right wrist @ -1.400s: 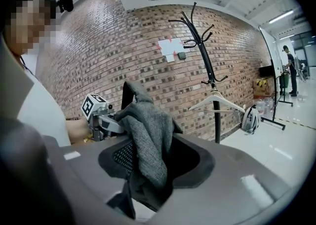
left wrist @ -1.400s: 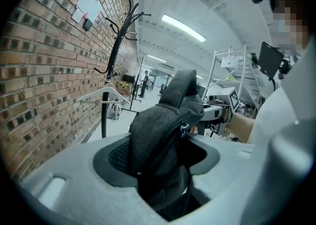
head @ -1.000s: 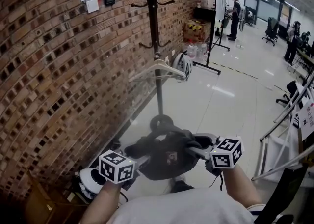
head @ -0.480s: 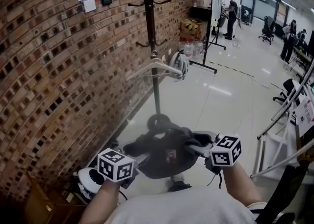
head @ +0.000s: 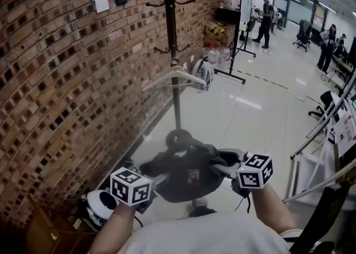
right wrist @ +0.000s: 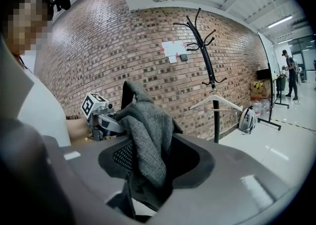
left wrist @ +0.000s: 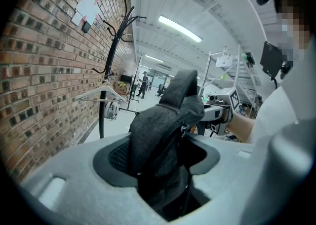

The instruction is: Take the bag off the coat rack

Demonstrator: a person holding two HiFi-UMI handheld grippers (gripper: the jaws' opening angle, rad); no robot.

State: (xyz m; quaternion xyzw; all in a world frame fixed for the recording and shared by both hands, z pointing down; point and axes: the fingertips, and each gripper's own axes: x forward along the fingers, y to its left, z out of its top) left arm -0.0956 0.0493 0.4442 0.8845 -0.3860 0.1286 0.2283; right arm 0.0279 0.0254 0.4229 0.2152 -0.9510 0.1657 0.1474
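One slumped grey fabric bag (head: pixel 186 179)

White shirt (head: pixel 222 235). Grey left claw (head: pixel 157 181) and right claw (head: pixel 225 168) each carry a cube (head: pixel 131 187) of black-and-white square markers.

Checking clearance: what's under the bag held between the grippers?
Only floor shows around the bag; the coat rack's base peeks out past its far edge. The bag covers whatever lies directly beneath.
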